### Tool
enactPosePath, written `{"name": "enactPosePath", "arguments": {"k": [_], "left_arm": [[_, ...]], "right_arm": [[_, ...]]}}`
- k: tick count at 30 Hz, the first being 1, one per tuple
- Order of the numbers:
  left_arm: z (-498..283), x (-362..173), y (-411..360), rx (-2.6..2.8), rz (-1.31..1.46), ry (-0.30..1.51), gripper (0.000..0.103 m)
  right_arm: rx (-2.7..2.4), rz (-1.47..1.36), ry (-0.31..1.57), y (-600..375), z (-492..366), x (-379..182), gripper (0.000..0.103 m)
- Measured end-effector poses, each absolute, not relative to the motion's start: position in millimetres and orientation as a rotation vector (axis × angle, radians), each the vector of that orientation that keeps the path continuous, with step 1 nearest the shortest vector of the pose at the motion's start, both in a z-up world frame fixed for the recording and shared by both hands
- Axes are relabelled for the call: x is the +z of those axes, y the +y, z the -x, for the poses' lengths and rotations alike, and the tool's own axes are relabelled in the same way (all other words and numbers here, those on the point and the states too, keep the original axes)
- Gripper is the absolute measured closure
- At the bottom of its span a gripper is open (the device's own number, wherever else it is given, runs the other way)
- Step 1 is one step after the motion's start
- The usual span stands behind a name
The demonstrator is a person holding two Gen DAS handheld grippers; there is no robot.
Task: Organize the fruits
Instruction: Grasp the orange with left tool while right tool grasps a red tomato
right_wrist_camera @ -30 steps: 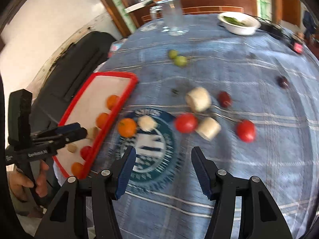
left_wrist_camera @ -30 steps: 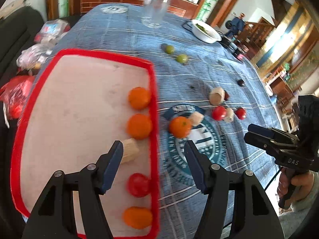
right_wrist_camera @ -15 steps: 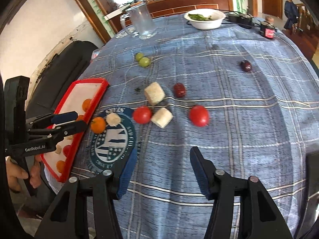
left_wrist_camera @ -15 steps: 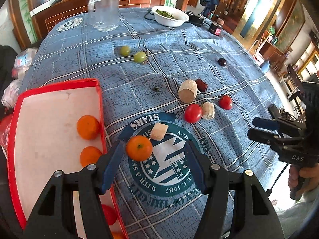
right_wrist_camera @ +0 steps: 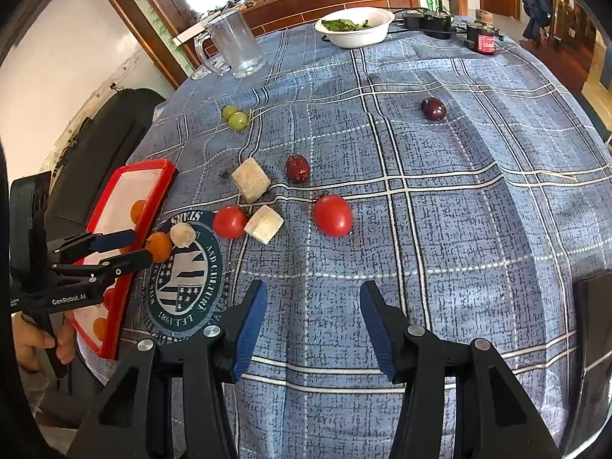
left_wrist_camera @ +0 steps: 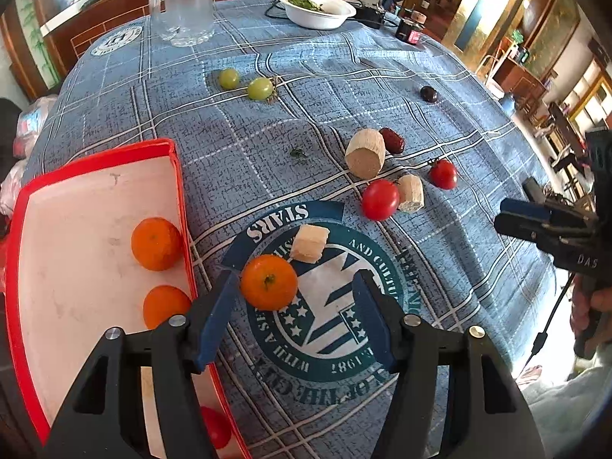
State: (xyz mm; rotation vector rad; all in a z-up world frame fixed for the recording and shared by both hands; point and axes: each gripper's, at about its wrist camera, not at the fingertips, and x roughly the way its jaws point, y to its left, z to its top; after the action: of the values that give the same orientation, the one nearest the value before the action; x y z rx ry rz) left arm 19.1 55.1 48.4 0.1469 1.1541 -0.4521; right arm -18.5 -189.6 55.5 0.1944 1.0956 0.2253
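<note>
On the blue checked cloth, an orange (left_wrist_camera: 269,282) lies between the jaws of my left gripper (left_wrist_camera: 294,306), close to the left finger. The pads do not press it, and the jaws are closing. The red-rimmed tray (left_wrist_camera: 179,176) to its left holds two oranges (left_wrist_camera: 156,243) and a tomato (left_wrist_camera: 214,426). Two tomatoes (right_wrist_camera: 332,215) (right_wrist_camera: 229,222), a red date (right_wrist_camera: 297,168), a dark fruit (right_wrist_camera: 433,109), green grapes (right_wrist_camera: 238,120) and beige chunks (right_wrist_camera: 250,180) lie loose on the cloth. My right gripper (right_wrist_camera: 313,302) hovers over bare cloth before the tomatoes, jaws closing on nothing.
A glass pitcher (left_wrist_camera: 183,4), a white bowl of greens (left_wrist_camera: 317,9), a small jar (left_wrist_camera: 411,30) and black cables stand at the table's far end. A dark chair (right_wrist_camera: 95,145) sits beyond the tray. The cloth drops off at the right edge.
My left gripper has moved from over the tray to the cloth emblem, and the loose orange now sits between its jaws. The right gripper has moved right, away from the tray. Both jaws have narrowed.
</note>
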Motion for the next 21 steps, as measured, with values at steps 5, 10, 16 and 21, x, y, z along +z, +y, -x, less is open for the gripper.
{"name": "enactPosePath", "arguments": {"k": [5,10,16,21], "left_arm": [[-25.7,36.5,51.3,-0.444,-0.218,1.173,0.057],[-26.4,32.6,49.9,-0.433,-0.255,1.161,0.058],[-30.6,32.3,61.4,-0.424,-0.204,1.171,0.070],[-28.4,27.6,67.7,-0.420,-0.189,1.191,0.070]], "right_arm": [[0.204,-0.166,1.104,-191.5,2.3,50.4,0.055],[0.174,-0.169,1.131,-192.7,-23.8,43.4,0.068],[0.193,-0.151,1.158,-182.5,-46.1,34.6,0.068],[0.170,-0.096,1.175,-174.4,-55.4,23.9,0.065]]}}
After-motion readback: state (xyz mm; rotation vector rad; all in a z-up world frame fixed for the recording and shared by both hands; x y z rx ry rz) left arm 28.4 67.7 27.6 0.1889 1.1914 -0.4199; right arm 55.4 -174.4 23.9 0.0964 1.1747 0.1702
